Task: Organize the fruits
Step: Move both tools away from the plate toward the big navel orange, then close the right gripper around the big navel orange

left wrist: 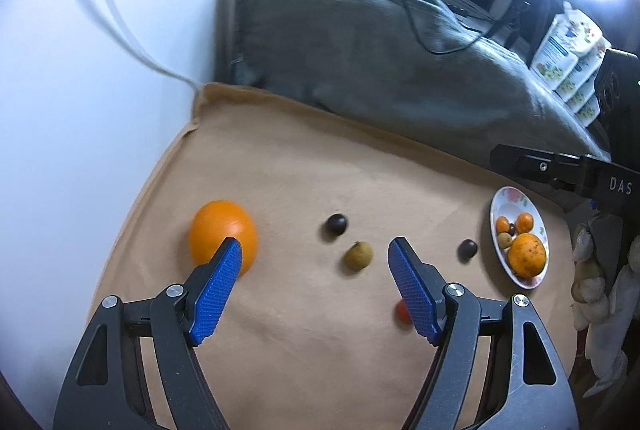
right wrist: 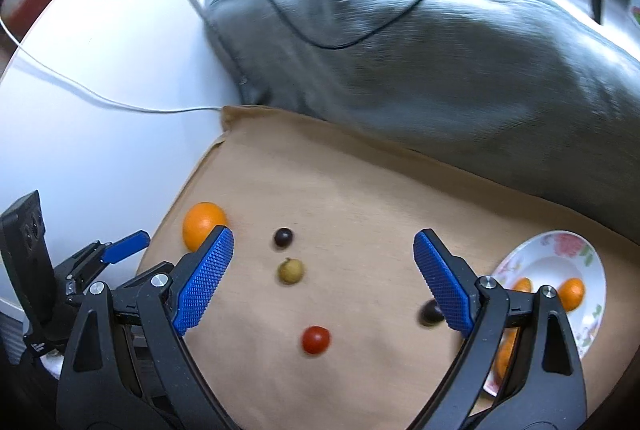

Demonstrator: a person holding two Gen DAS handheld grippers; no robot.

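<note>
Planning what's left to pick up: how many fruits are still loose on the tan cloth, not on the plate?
5: a large orange at far left, a dark grape and a brownish longan mid-cloth, a red cherry tomato nearest, and another dark grape beside the plate.

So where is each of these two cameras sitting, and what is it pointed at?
Left wrist: on the left gripper, looking down past its open blue fingers at the tan mat.
Right wrist: on the right gripper, fingers open, facing the same mat; the left gripper shows at its left edge.
Both share the large orange, the green fruit and the flowered plate.
</note>
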